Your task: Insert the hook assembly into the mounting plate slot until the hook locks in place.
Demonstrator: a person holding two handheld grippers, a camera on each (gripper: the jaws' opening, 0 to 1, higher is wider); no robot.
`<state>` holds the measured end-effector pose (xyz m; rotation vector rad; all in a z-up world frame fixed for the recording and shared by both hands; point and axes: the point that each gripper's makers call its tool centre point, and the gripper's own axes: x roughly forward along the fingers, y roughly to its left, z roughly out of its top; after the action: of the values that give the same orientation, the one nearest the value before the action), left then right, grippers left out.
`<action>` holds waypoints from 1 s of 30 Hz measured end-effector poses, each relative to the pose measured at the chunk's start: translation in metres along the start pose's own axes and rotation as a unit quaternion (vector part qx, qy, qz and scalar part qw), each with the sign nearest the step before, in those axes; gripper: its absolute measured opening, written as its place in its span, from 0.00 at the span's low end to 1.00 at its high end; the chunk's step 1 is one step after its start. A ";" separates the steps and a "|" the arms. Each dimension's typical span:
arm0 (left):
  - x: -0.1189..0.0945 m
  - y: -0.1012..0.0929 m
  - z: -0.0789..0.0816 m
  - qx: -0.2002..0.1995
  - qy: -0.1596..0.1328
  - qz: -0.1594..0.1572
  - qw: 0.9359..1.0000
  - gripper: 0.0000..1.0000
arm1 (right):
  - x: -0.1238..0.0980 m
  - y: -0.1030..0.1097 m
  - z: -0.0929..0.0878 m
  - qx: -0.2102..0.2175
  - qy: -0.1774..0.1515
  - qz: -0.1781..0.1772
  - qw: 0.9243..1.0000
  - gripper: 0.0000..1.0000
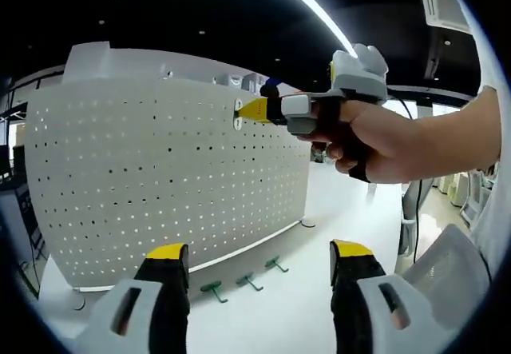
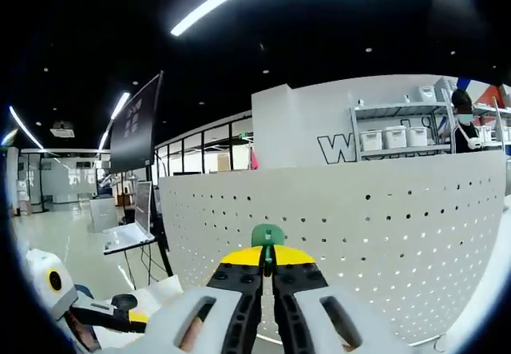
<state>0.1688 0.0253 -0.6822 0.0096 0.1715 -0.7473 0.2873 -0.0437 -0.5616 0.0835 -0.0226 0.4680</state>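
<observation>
Left gripper view has the right gripper (image 1: 242, 113) pressed up to the upper part of the white pegboard (image 1: 144, 170), its jaws clamped on a green hook (image 2: 267, 235) at the board's face. The left gripper (image 1: 259, 262) hangs open, holding nothing, above three spare green hooks (image 1: 246, 278) lying on the white tabletop (image 1: 319, 210). If the hook's prongs meet the holes tilted, I reckon it could jam or slip free instead of locking.

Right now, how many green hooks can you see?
4: three hooks lie on the table below the pegboard; one is in the right gripper.
</observation>
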 end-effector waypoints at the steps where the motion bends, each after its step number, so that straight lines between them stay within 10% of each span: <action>1: 0.000 0.000 -0.001 -0.001 0.001 0.000 1.000 0.74 | 0.001 -0.001 0.001 0.000 -0.001 -0.003 1.000 0.00; 30: -0.003 -0.001 -0.006 -0.009 0.001 0.003 1.000 0.74 | 0.048 -0.007 0.021 -0.024 -0.031 -0.038 0.998 0.00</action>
<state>0.1654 0.0273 -0.6873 -0.0064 0.1790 -0.7406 0.3337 -0.0303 -0.5398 0.0509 -0.0923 0.3881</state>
